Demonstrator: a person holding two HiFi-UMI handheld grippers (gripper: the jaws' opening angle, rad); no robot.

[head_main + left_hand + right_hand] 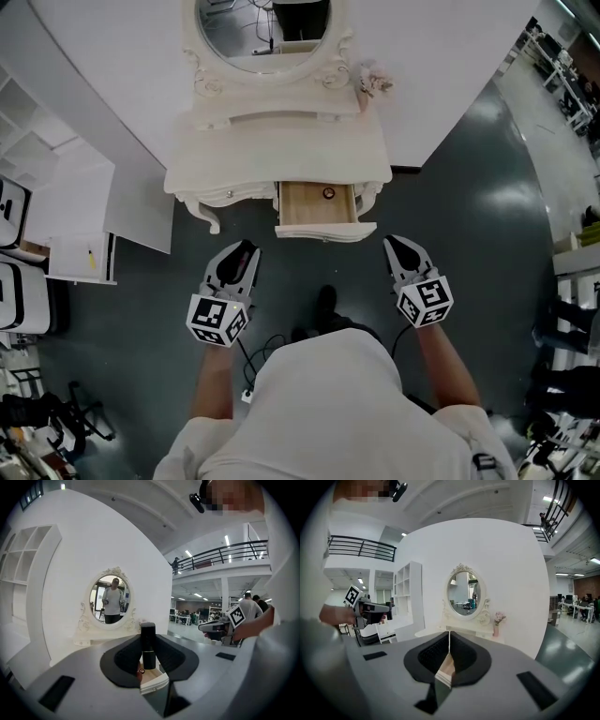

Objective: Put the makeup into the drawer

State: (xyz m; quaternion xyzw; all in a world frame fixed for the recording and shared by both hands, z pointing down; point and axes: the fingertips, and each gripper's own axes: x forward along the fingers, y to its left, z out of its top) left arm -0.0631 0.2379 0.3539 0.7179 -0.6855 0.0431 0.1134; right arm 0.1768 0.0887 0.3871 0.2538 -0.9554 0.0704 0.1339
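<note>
- Dark grey polished floor (469, 216) spreads around a white dressing table (281, 141), which stands against a curved white backdrop wall (450, 56). An oval mirror (267, 28) rises behind it, and a small vase of flowers (373, 80) stands at the tabletop's right end.
- Its middle drawer (305, 211) is pulled out towards the person, with the wooden floor bare except for a small round item (328, 193) too small to identify.
- The left gripper (242, 251) clamps a black lipstick tube (148, 644) upright between its pads. It is probably held upright so that the tube can be lowered straight into the drawer.
- That tube, the makeup, is short of the drawer front and not yet over the opening.
- The right gripper (398, 247) has its jaws pressed together on nothing. It hangs level with the left one, just before the drawer's right corner, and looks free to steady or shut the drawer.
- White shelving (56, 187) stands to the left.
</note>
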